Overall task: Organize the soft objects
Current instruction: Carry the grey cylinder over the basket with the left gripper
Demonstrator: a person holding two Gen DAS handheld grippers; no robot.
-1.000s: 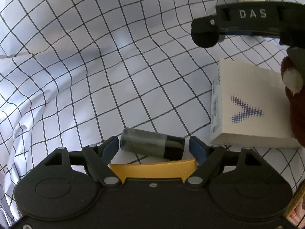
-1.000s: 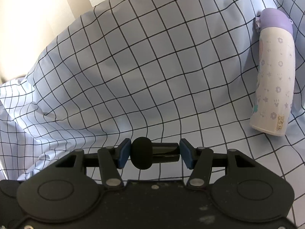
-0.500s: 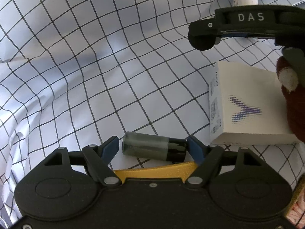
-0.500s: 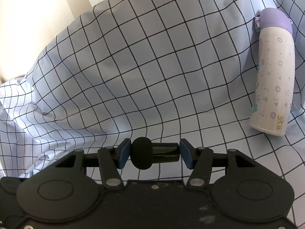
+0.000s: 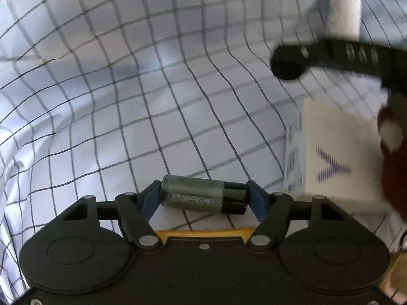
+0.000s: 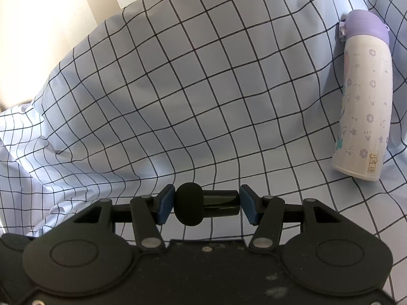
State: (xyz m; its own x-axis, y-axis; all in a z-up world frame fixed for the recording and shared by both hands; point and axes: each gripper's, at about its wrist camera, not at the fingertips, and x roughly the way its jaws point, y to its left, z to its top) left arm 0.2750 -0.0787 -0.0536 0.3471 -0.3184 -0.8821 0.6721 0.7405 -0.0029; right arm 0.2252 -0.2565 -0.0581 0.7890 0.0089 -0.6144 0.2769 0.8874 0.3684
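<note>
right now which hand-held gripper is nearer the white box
Left. The left hand-held gripper, closing on a grey cylinder, sits just beside the white box; the right hand-held gripper hangs farther off, beyond it.

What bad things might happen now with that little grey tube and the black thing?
The left gripper is closing end to end on the small grey and black cylinder; gripped only at its ends, it might tilt and slip out. The white box lies close on its right, so a careless lift may bump it. The right gripper pinches a black device by one end; it might sag or twist loose.
</note>
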